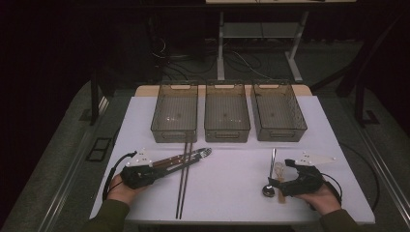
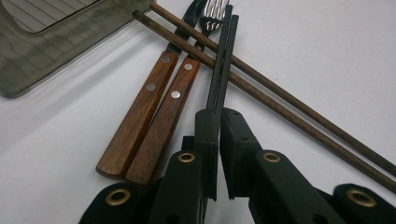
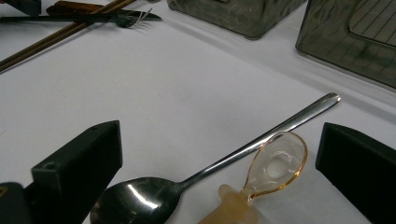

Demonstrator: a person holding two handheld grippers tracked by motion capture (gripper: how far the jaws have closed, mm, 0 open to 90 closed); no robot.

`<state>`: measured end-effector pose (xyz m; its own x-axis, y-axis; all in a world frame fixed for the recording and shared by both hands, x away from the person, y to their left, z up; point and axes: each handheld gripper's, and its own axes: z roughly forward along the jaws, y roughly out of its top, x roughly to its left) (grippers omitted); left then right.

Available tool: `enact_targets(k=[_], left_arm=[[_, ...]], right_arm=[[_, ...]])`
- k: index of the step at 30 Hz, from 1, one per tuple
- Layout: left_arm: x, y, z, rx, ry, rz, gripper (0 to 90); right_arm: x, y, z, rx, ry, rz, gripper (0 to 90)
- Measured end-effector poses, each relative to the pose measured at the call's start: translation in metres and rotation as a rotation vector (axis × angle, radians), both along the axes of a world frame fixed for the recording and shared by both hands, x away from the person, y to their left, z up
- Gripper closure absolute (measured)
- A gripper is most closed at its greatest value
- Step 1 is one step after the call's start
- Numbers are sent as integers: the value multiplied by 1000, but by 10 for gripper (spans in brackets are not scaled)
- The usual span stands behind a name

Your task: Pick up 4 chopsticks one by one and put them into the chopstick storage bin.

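My left gripper (image 1: 192, 160) lies low over the table at the front left. Its thin black fingertips (image 2: 223, 56) are pressed together with nothing between them, and they cross over a pair of dark chopsticks (image 2: 280, 98). Just left of them lie a wooden-handled fork (image 2: 166, 121) and a wooden-handled knife (image 2: 137, 107), side by side. At the front right my right gripper (image 1: 280, 173) stands open. Between its jaws on the table lie a metal spoon (image 3: 135, 198) and a small clear amber spoon (image 3: 275, 168), neither of them touched.
Three smoky see-through bins stand in a row at the back of the white table: left (image 1: 174, 135), middle (image 1: 227, 134), right (image 1: 280, 135). The chopsticks (image 1: 183, 188) run from the left bin toward the front edge. The floor around is dark, with table legs and cables behind.
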<state>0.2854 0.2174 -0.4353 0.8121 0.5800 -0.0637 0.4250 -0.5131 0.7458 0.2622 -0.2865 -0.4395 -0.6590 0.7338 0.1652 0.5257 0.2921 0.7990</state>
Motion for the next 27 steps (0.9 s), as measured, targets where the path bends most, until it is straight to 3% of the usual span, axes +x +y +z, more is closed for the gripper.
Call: enact_targets(k=[7,27], left_arm=[[1,1,-1,23,2,-12,846],[1,-3,-4,33,19,-34,827]], right_arm=[[0,0,0,1,1,0,3],[0,0,0,1,2,-1,2]])
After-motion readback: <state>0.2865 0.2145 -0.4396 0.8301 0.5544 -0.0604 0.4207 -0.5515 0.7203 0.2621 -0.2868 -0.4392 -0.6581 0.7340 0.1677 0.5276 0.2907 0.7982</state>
